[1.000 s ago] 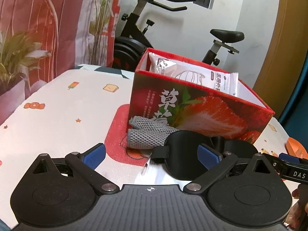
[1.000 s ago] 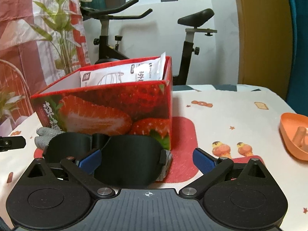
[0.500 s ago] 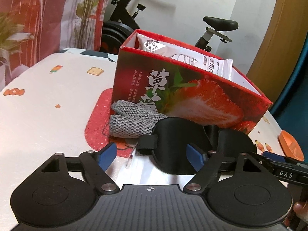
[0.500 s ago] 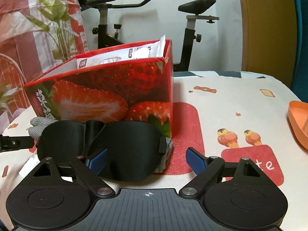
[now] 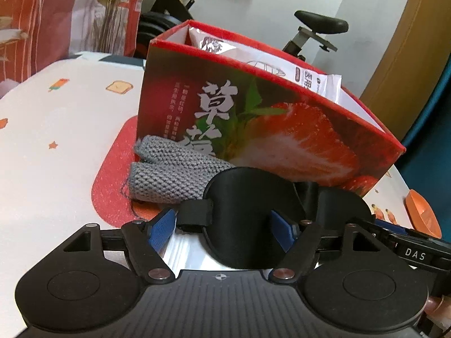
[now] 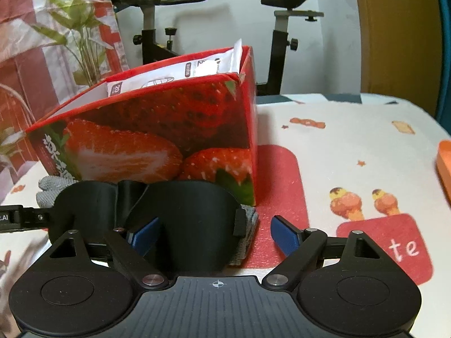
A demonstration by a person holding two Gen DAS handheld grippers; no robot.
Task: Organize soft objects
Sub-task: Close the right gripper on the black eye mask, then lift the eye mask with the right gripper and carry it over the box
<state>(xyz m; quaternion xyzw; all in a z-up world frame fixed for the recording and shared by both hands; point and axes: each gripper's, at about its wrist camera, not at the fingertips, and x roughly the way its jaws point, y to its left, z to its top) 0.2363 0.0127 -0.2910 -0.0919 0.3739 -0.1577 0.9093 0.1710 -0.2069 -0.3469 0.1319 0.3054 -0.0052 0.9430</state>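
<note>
A black eye mask (image 5: pixel 253 208) lies on the table in front of a red strawberry box (image 5: pixel 253 118), on a grey knitted cloth (image 5: pixel 172 174). My left gripper (image 5: pixel 222 232) is open, its blue fingers astride the mask's left cup and strap. My right gripper (image 6: pixel 214 235) is open astride the mask's right cup (image 6: pixel 186 219). The box (image 6: pixel 157 129) holds a white packet (image 6: pixel 180 70). The grey cloth (image 6: pixel 48 191) peeks out on both sides of the mask.
An orange dish (image 5: pixel 422 211) sits at the table's right edge (image 6: pixel 445 163). A clear plastic sheet (image 5: pixel 186 253) lies under the mask. An exercise bike (image 6: pixel 157 28) and a plant (image 6: pixel 84 36) stand behind the patterned table.
Both grippers have moved forward and lower toward the mask and box. The left gripper's fingers have narrowed around the mask's left cup. The mask has not been lifted.
</note>
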